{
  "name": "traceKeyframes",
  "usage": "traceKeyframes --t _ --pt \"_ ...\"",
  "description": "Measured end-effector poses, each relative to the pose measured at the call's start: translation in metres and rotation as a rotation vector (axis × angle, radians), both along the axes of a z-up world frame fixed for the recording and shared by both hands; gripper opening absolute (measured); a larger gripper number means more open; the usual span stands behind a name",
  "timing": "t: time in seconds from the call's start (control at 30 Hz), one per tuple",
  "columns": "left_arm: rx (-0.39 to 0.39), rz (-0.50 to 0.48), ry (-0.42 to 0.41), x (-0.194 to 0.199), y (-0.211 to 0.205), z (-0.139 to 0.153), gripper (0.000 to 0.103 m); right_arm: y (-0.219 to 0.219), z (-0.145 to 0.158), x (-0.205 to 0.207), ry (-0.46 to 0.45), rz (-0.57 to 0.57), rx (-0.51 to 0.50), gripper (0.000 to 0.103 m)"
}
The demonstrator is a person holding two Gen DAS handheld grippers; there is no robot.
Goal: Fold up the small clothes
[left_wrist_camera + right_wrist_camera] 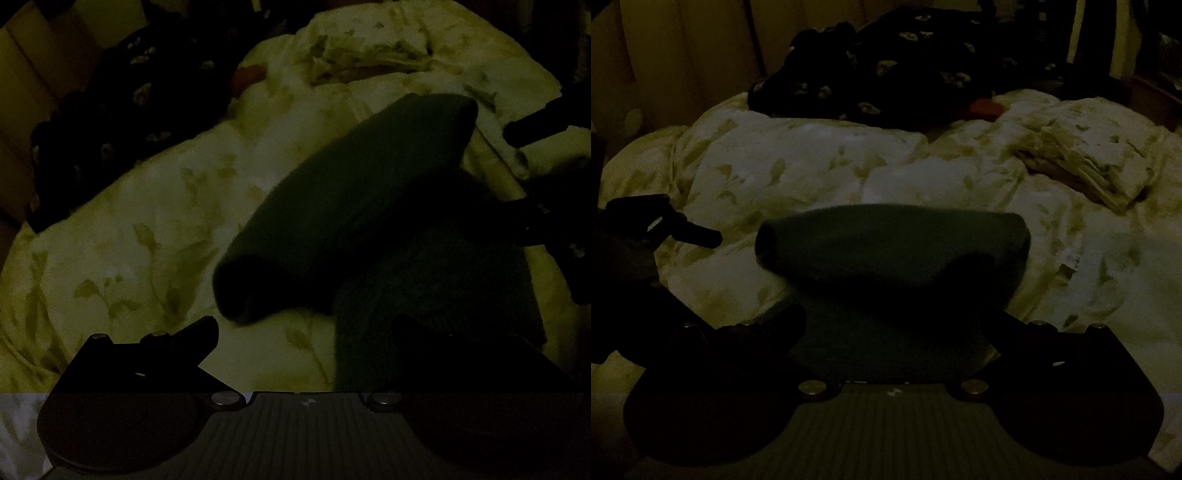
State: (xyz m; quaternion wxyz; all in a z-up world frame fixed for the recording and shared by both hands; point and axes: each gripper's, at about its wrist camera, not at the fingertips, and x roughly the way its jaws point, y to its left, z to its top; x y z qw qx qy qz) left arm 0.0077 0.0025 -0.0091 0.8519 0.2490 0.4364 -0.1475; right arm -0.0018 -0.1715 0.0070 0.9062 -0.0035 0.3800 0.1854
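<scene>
Your left gripper (306,332) spread, empty beside green cloth (351,199); right gripper (894,325) spread astride cloth's edge, poised for fold over quilt (129,229)

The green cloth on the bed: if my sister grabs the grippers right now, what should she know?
Left gripper: open, holding nothing, hovering by the cloth's near end.
Right gripper: open, the cloth between its fingers, not pinched.
The dark green cloth lies folded over on the floral duvet, one layer curled on top.
A dark patterned garment waits behind.
Left: flatten the fold, finish it.
</scene>
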Motion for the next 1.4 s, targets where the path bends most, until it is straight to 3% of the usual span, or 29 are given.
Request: traceKeyframes --t 0.53,0.63,0.73,0.83,0.93,1.0,1.1,1.2,1.27,1.3,1.33,1.37,1.4 --pt "0.010 0.059 -0.021 0.015 0.021 -0.009 0.103 0.006 0.000 -0.002 -0.012 0.046 0.003 0.101" --pt "-0.015 0.107 -0.055 0.022 0.038 -0.008 0.103 0.009 -0.002 -0.004 -0.047 0.058 -0.033 0.101" --pt "0.018 0.192 -0.135 0.029 0.059 -0.013 0.103 0.012 -0.004 -0.006 -0.102 0.091 -0.059 0.100" --pt "0.009 0.205 -0.134 0.034 0.075 -0.023 0.103 0.022 -0.005 -0.008 -0.196 0.167 -0.127 0.100" --pt "-0.011 0.180 -0.114 0.035 0.084 -0.034 0.103 0.038 -0.011 -0.007 -0.287 0.264 -0.248 0.097" --pt "-0.025 0.159 -0.142 0.035 0.086 -0.036 0.103 0.050 -0.020 -0.003 -0.321 0.320 -0.344 0.093" --pt "-0.048 0.129 -0.177 0.043 0.084 -0.043 0.103 0.064 -0.038 0.007 -0.355 0.355 -0.463 0.085" --pt "-0.063 0.055 -0.198 0.052 0.076 -0.056 0.103 0.070 -0.060 0.027 -0.320 0.352 -0.510 0.082" --pt "-0.058 -0.015 -0.228 0.056 0.065 -0.064 0.103 0.068 -0.068 0.032 -0.320 0.341 -0.486 0.076" --pt "-0.053 -0.044 -0.237 0.057 0.059 -0.068 0.103 0.067 -0.068 0.032 -0.327 0.317 -0.465 0.062" --pt "-0.057 -0.068 -0.237 0.059 0.053 -0.071 0.103 0.066 -0.065 0.030 -0.338 0.279 -0.439 0.033" --pt "-0.072 -0.087 -0.230 0.061 0.049 -0.073 0.103 0.062 -0.062 0.027 -0.353 0.228 -0.406 0.021" --pt "-0.093 -0.105 -0.222 0.062 0.045 -0.074 0.103 0.056 -0.056 0.025 -0.360 0.172 -0.355 0.016"
